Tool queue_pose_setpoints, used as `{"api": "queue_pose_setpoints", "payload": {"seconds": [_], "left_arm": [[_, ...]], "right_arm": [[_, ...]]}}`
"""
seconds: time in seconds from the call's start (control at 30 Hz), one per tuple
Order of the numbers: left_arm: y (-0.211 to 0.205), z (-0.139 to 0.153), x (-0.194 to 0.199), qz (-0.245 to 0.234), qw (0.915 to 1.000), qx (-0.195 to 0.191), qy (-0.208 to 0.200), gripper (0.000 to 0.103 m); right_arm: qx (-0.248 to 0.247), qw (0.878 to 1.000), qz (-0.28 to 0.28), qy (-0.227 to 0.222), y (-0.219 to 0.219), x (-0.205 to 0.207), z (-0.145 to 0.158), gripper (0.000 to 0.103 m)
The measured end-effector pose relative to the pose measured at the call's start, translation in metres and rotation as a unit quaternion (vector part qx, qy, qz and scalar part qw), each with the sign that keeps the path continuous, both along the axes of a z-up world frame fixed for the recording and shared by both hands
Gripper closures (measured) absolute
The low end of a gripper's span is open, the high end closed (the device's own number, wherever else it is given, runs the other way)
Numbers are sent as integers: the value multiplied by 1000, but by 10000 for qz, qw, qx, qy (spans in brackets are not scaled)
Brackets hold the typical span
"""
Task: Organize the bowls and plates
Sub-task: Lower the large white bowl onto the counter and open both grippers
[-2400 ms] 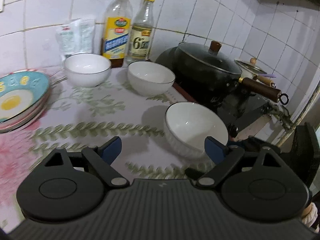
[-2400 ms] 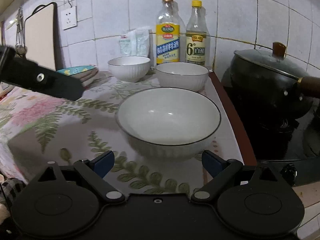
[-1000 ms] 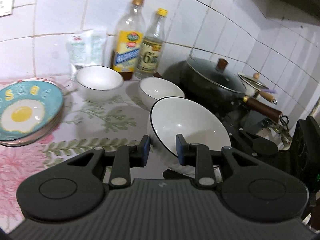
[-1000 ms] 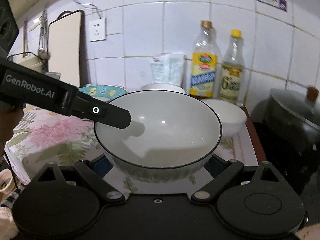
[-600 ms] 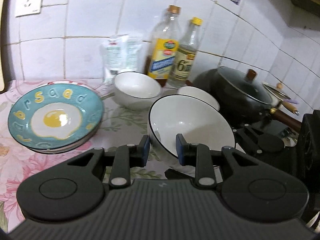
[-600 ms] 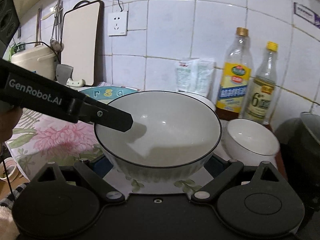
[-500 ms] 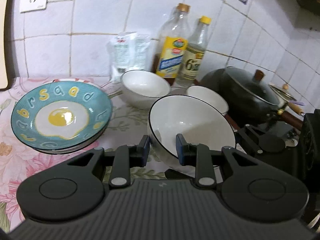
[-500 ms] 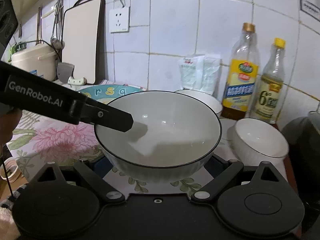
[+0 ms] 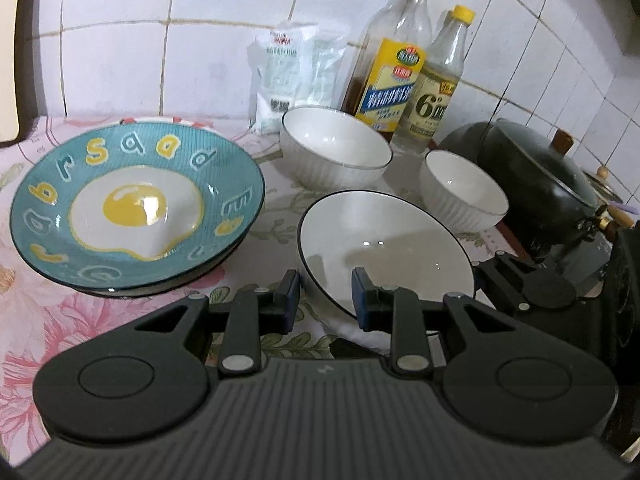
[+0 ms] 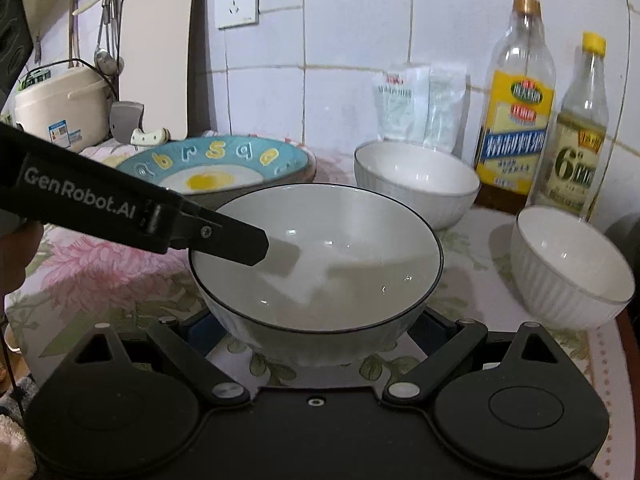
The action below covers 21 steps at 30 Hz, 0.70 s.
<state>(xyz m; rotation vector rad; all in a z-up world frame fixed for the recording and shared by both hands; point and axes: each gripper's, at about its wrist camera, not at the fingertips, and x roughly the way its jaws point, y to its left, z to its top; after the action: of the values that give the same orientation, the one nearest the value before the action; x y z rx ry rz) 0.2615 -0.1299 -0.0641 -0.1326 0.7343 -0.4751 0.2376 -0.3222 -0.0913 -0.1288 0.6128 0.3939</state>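
A white bowl with a black rim (image 9: 384, 248) hangs above the flowered cloth, carried by both grippers. My left gripper (image 9: 326, 292) is shut on its near-left rim, one pad inside and one outside. In the right wrist view the same bowl (image 10: 320, 264) sits between the wide-set fingers of my right gripper (image 10: 316, 332), whose pads press its lower sides. The left gripper's finger (image 10: 236, 240) reaches over the rim there. A teal plate with a fried-egg picture (image 9: 136, 212) tops a small stack at the left. Two more white bowls (image 9: 336, 156) (image 9: 464, 196) stand behind.
Two bottles (image 9: 392, 68) (image 9: 440, 88) and a white packet (image 9: 292, 72) line the tiled wall. A black lidded wok (image 9: 532, 184) sits on the stove at the right. A cutting board (image 10: 160, 52) and a rice cooker (image 10: 60, 104) stand far left.
Both grippers carried the bowl leftward and slightly down along the counter. The egg plate now fills the left of the view, and the wok has slid towards the right edge. Both grips are unchanged.
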Motion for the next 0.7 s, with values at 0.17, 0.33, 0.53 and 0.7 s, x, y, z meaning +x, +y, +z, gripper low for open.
{"api": "queue_pose_setpoints", "payload": {"seconds": [0.17, 0.33, 0.53, 0.7], "left_arm": [[-7, -6, -2, -22, 9996, 291, 42, 77], [-8, -4, -7, -27, 9992, 400, 44, 75], [-8, 8, -20, -111, 9986, 519, 87, 70], [-11, 25, -32, -233, 9971, 667, 291, 62]], "right_arm": [[-176, 9998, -7, 36, 5, -3, -7, 6], [-172, 9997, -67, 177, 2, -7, -3, 6], [-151, 9997, -110, 135, -12, -27, 14, 5], [-82, 9997, -219, 72, -31, -47, 41, 5]]}}
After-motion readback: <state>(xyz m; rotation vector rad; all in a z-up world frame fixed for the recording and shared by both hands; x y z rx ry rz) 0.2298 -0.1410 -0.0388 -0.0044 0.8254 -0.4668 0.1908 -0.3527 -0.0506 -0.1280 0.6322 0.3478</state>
